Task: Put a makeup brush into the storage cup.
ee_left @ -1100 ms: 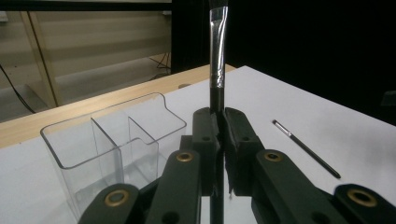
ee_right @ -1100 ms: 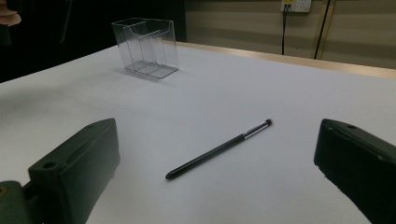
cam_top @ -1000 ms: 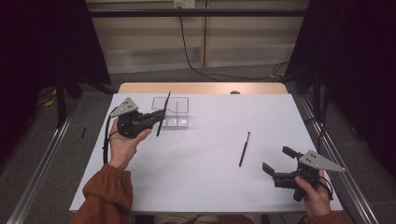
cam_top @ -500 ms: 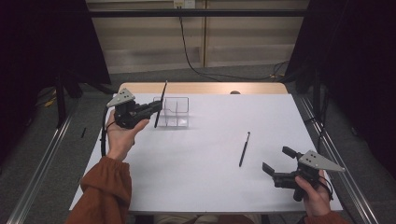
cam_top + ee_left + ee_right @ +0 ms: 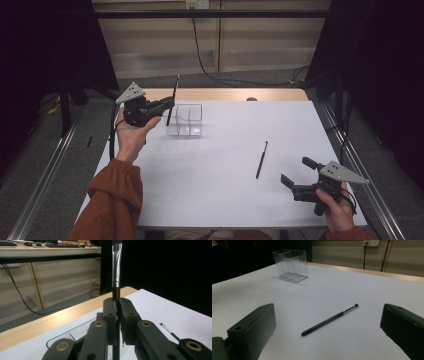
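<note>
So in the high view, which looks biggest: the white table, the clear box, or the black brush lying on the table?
1. White table: by far the largest.
2. Clear box: much smaller, but wider and bulkier than the brush.
3. Black brush lying flat: thinnest. It looks about as long as the box is wide, so by length alone they are too close to rank.

Slim black makeup brush [image 5: 172, 101] with silver ferrule, held nearly upright, clamped mid-handle, lower tip hanging just beside the near-left edge of a clear plastic organizer [image 5: 186, 120] with compartments. Second thin black brush [image 5: 261, 159] lying flat on the white table [image 5: 215, 190], well apart.
</note>
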`<state>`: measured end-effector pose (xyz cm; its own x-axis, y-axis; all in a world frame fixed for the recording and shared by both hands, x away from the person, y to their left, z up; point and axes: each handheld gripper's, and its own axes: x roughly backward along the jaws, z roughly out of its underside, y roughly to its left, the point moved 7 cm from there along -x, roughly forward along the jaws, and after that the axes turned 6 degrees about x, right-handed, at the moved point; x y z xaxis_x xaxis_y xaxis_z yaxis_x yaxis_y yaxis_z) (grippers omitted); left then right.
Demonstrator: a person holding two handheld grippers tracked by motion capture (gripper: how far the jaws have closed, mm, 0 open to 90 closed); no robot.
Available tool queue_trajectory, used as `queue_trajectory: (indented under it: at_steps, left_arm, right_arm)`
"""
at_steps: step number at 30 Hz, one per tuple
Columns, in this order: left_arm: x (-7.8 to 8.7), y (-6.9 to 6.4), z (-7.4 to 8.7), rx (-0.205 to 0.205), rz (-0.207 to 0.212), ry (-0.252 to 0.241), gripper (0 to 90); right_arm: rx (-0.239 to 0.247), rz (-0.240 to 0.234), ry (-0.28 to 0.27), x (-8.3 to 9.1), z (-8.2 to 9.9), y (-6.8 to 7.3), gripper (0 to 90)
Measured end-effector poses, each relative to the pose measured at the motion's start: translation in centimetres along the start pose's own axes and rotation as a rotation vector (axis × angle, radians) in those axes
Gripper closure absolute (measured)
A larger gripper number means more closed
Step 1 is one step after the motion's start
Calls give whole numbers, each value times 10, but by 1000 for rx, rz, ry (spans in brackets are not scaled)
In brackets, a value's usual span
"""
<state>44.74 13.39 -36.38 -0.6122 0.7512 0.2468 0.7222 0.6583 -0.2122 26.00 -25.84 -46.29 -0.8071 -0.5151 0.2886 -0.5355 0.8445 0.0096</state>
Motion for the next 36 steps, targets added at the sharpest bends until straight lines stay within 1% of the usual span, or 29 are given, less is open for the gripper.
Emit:
queue_trajectory:
  at_steps: [3, 4, 5, 6, 8, 9, 12, 15, 17, 19, 21, 22, 25, 29, 33, 36]
  left_arm:
    - [-2, 4, -2, 0, -9, -3, 840]
    - [-2, 8, -4, 8, -8, -19, 840]
    - [-2, 8, -4, 8, -8, -19, 839]
    - [-3, 10, -5, 19, -8, -27, 839]
    - [-6, 13, -5, 12, -9, -17, 840]
    - [-7, 14, -5, 6, -6, -18, 840]
    - [-9, 19, -8, 2, -15, -22, 840]
    - [-11, 22, -12, -12, -24, -20, 840]
    - [-12, 23, -14, -6, -28, -27, 840]
    - [-14, 24, -16, -8, -30, -34, 840]
    - [-16, 24, -17, -9, -27, -25, 840]
    - [-17, 25, -17, -19, -28, -20, 840]
    - [-19, 28, -17, -26, -36, -16, 839]
    - [-22, 35, -16, -13, -53, -18, 840]
    - [-26, 40, -13, -8, -65, -13, 840]
    - [-28, 44, -12, -1, -76, -19, 839]
  right_arm:
    - [2, 0, 0, 0, 0, 0, 0]
    - [1, 2, 0, 0, 0, 0, 0]
    - [1, 1, 0, 0, 0, 0, 0]
    - [1, 1, 0, 0, 0, 0, 0]
    - [1, 1, 0, 0, 0, 0, 0]
    - [1, 0, 0, 0, 0, 0, 0]
    - [-1, 0, -1, 0, 0, 0, 0]
    - [-1, 1, -1, 0, 0, 0, 0]
    - [-2, 2, -2, 0, 0, 0, 0]
    - [2, -1, 1, 0, 0, 0, 0]
    - [-2, 0, -1, 0, 0, 0, 0]
    - [-2, 0, -1, 0, 0, 0, 0]
    - [-1, 1, -1, 0, 0, 0, 0]
    - [0, 1, -2, 1, 0, 0, 0]
    - [-1, 2, -4, 1, 0, 0, 0]
    - [1, 2, -5, 1, 0, 0, 0]
